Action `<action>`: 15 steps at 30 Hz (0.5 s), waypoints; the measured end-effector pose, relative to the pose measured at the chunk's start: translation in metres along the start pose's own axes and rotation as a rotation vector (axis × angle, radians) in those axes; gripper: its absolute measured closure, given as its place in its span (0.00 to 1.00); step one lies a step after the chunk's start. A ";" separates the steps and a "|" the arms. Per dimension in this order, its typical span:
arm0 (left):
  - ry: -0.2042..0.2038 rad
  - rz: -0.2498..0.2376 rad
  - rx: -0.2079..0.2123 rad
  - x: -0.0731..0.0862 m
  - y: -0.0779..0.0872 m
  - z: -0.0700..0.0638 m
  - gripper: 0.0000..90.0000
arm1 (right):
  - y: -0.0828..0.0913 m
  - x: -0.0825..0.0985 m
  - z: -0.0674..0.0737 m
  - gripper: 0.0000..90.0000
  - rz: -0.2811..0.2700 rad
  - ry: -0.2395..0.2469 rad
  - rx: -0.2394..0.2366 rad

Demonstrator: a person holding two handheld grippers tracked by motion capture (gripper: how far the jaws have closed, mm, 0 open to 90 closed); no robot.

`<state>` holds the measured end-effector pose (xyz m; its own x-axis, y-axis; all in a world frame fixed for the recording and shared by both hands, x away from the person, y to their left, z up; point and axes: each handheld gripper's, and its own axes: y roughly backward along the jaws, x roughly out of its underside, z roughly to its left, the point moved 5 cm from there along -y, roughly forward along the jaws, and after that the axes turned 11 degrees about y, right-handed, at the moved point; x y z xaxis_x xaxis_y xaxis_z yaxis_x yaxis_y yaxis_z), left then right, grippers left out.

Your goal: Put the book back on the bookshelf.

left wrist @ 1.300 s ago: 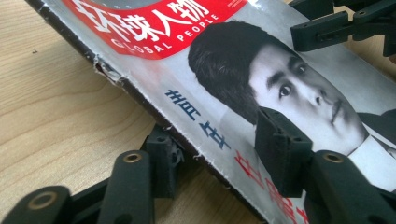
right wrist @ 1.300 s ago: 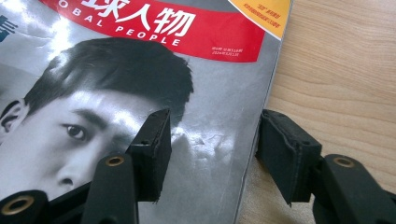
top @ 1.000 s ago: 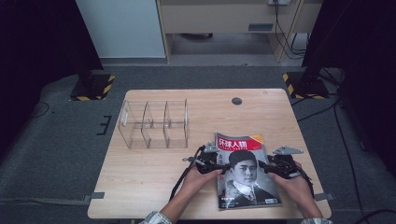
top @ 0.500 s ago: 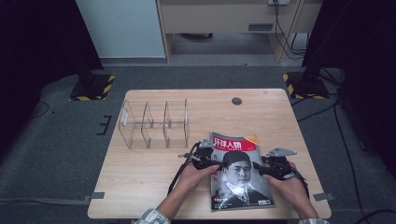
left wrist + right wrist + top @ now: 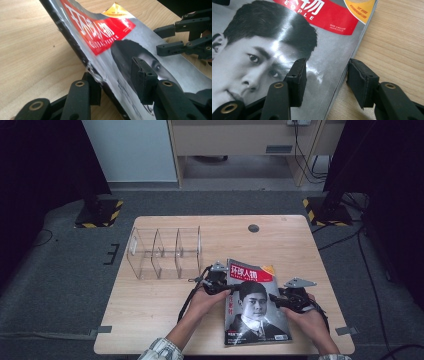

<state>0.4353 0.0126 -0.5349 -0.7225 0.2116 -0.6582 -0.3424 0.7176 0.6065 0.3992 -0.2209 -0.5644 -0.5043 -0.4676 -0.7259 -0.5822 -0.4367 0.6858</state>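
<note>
A magazine [image 5: 256, 312] with a red title band and a black-and-white portrait lies at the near right of the wooden table [image 5: 165, 320]. My left gripper [image 5: 222, 284] straddles its spine edge [image 5: 82, 57], which is tilted up off the wood. One jaw is under the edge and the other over the cover [image 5: 150, 50]. These jaws have just been closing, and a gap still shows between pads and paper. My right gripper [image 5: 280, 299] straddles the opposite edge [image 5: 352, 57], one pad [image 5: 297, 77] over the cover and the other beside the pages above the wood.
A clear acrylic organizer [image 5: 165, 252] with three compartments stands at the left middle of the table. A small round dark grommet [image 5: 253, 228] sits near the far edge. Bare wood lies left of the magazine and behind it. The right gripper [image 5: 185, 37] appears beyond the magazine in the left gripper view.
The magazine has shifted slightly to the left and its spine side has lifted. My left hand rose a little with it. The right hand has stayed put.
</note>
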 end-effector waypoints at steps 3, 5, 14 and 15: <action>0.000 0.008 -0.010 -0.004 -0.001 0.000 0.66 | -0.001 -0.001 0.000 0.55 -0.001 0.000 -0.007; 0.007 0.012 -0.015 -0.007 -0.002 0.001 0.65 | -0.001 -0.001 0.000 0.55 -0.003 0.000 -0.006; -0.007 0.038 -0.028 -0.017 -0.004 -0.003 0.64 | -0.001 -0.001 0.001 0.55 -0.005 -0.002 -0.005; -0.003 0.040 -0.027 -0.019 -0.004 -0.004 0.64 | -0.002 -0.001 0.001 0.55 -0.005 -0.001 -0.006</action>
<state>0.4482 0.0030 -0.5234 -0.7340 0.2425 -0.6344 -0.3289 0.6904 0.6444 0.4001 -0.2194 -0.5649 -0.5018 -0.4647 -0.7295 -0.5810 -0.4437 0.6823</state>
